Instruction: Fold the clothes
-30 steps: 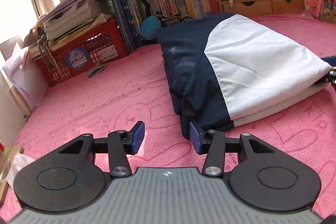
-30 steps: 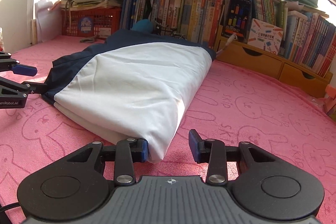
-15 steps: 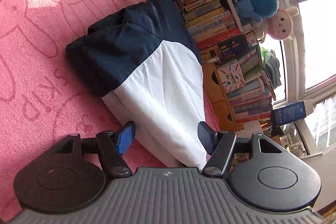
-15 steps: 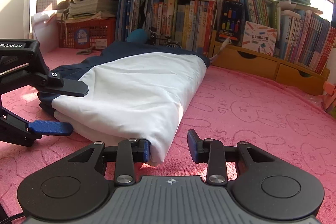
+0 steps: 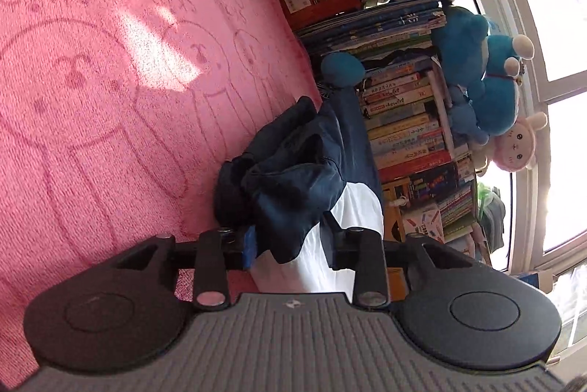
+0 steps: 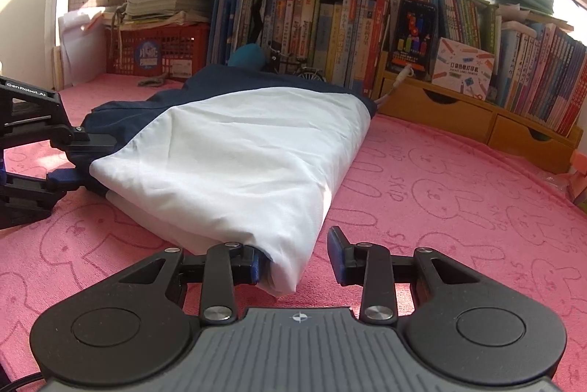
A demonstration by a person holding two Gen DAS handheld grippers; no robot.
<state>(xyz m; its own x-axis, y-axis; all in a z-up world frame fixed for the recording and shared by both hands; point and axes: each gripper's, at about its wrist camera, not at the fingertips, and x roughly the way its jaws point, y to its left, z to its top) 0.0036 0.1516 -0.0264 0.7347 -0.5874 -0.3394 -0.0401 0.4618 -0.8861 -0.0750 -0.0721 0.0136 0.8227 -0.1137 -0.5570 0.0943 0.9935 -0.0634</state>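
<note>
Pink mat (image 6: 458, 193) with bunny outlines and "SKIP" lettering, bookshelf (image 6: 330, 25) behind. Folded navy-and-white garment (image 6: 234, 153) lies on the mat in front of the books. Left claw (image 5: 290, 247), marked "GenRobot_AI" in the right view, rolled on its side, jaws closing around the garment's navy corner; fabric sits between the pads, contact unclear. Right claw (image 6: 297, 258) part open: left pad touches the white corner, right pad clear of it, so no clamp. Red crate (image 6: 154, 50) carries a blue round sticker, text unreadable.
</note>
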